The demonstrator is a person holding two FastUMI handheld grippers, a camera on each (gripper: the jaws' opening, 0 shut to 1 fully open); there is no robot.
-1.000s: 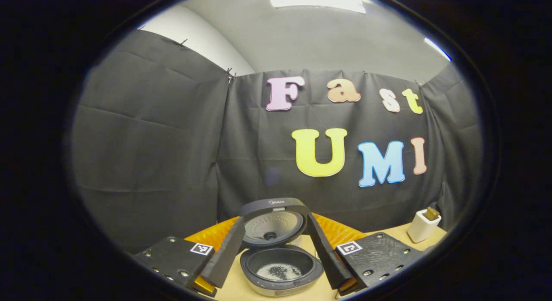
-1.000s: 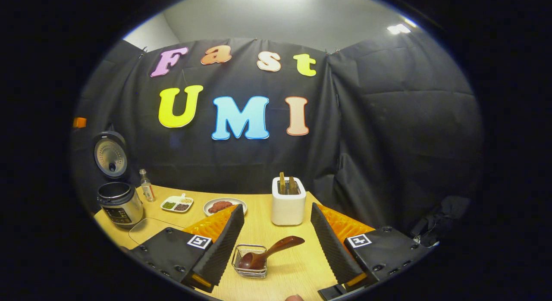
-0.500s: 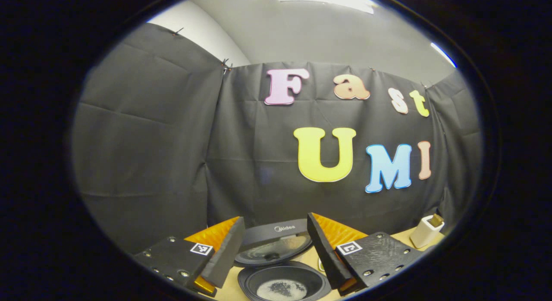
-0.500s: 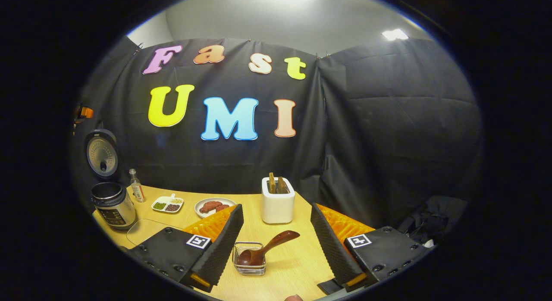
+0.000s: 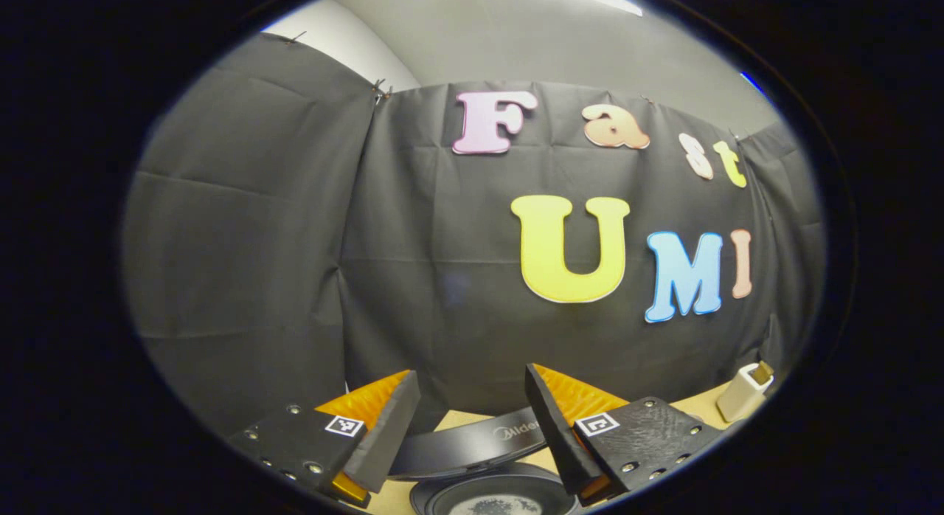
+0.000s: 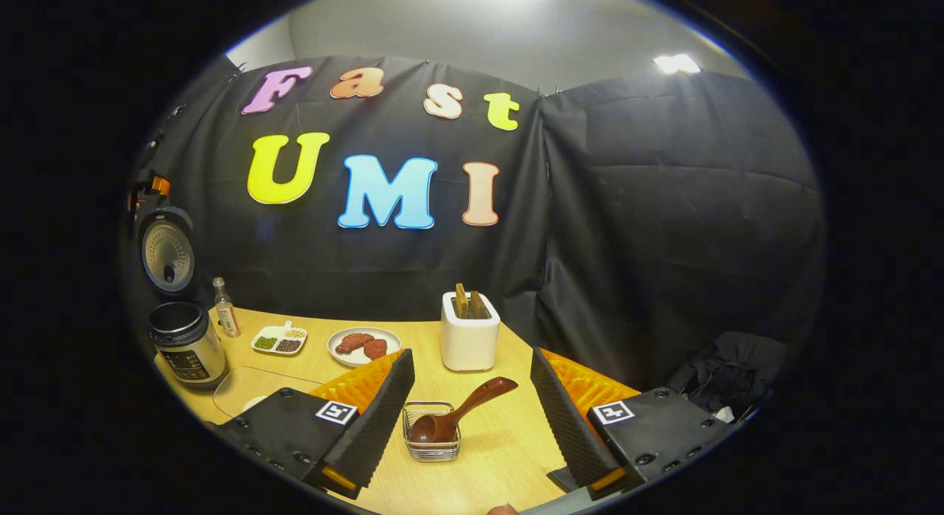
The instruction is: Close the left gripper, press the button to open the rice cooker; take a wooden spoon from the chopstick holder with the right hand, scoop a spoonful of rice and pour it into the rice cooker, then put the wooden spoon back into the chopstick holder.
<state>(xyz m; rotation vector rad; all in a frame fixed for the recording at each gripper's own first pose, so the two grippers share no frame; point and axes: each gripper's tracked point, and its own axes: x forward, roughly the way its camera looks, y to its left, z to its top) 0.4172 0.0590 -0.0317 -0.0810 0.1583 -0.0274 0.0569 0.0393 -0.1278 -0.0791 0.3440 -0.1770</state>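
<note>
Left gripper (image 5: pixel 472 419) jaws apart over the open rice cooker (image 5: pixel 494 500), now cut off by the lower edge; right gripper (image 6: pixel 470 412) jaws apart, wooden spoon (image 6: pixel 461 412) resting in a wire basket (image 6: pixel 432 445) on the desk (image 6: pixel 509 456); chopstick holder (image 6: pixel 469 338) beyond, unchanged.
</note>
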